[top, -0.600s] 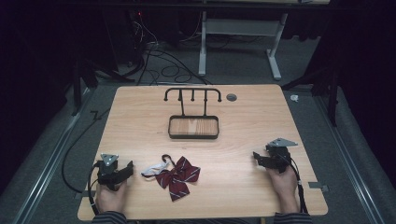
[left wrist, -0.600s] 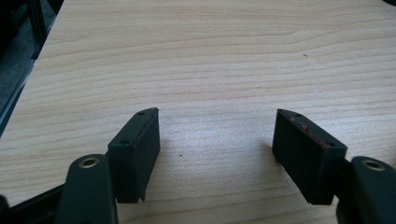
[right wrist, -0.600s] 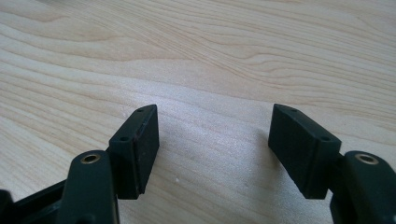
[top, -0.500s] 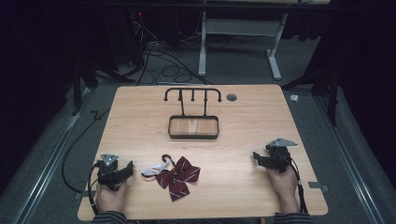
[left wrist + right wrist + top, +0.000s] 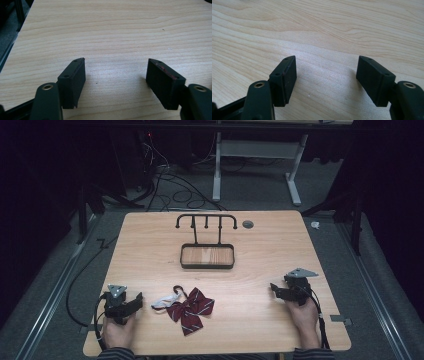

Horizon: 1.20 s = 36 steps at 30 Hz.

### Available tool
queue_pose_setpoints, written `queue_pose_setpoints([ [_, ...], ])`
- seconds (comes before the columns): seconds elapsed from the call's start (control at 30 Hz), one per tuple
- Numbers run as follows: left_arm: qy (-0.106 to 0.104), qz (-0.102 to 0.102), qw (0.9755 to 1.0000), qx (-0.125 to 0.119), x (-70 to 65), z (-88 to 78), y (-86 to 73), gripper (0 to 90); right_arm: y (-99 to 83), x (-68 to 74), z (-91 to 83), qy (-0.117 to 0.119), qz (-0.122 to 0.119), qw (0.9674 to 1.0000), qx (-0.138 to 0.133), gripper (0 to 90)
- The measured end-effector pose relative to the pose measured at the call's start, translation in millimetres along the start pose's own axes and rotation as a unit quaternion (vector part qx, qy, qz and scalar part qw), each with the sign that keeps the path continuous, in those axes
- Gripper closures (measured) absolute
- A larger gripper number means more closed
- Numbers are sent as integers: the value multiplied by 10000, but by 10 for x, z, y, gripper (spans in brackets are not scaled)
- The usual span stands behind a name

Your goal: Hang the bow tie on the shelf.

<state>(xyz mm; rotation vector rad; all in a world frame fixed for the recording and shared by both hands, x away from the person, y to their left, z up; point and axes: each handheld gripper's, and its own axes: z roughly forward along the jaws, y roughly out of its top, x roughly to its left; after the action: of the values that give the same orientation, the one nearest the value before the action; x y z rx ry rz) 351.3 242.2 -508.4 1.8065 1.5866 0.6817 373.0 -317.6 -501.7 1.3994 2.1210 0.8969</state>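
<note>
A dark red striped bow tie (image 5: 190, 309) with a white strap and a black hook lies flat near the table's front edge, left of centre. A black wire rack with a row of hooks and a tray base (image 5: 207, 256) stands at the middle of the table. My left gripper (image 5: 135, 300) rests at the front left, just left of the bow tie, a hand holding it. In its own view my left gripper (image 5: 115, 75) is open over bare wood. My right gripper (image 5: 275, 289) rests at the front right; in the right gripper view my right gripper (image 5: 325, 72) is open, nothing between the jaws.
The wooden table (image 5: 280, 245) has a small grey round grommet (image 5: 247, 224) at its back edge. Cables and a white desk frame (image 5: 220, 165) lie on the dark floor behind. Metal rails run along both sides of the table.
</note>
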Motion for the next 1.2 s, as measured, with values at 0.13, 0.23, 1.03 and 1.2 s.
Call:
queue_pose_setpoints([
  [0.13,-11,-25,10000,-4,10,-3,-1,325,0,0,0,4,1,10000,0,340],
  [0.23,41,-6,10000,-11,8,-12,-8,360,0,0,0,6,-1,10000,1,340],
  [1.03,-454,32,9989,68,-104,-445,-23,386,0,-1,-1,15,14,10000,0,340],
  [1.2,-605,91,9980,127,-207,-522,-16,383,0,-1,-1,16,17,10000,1,340],
])
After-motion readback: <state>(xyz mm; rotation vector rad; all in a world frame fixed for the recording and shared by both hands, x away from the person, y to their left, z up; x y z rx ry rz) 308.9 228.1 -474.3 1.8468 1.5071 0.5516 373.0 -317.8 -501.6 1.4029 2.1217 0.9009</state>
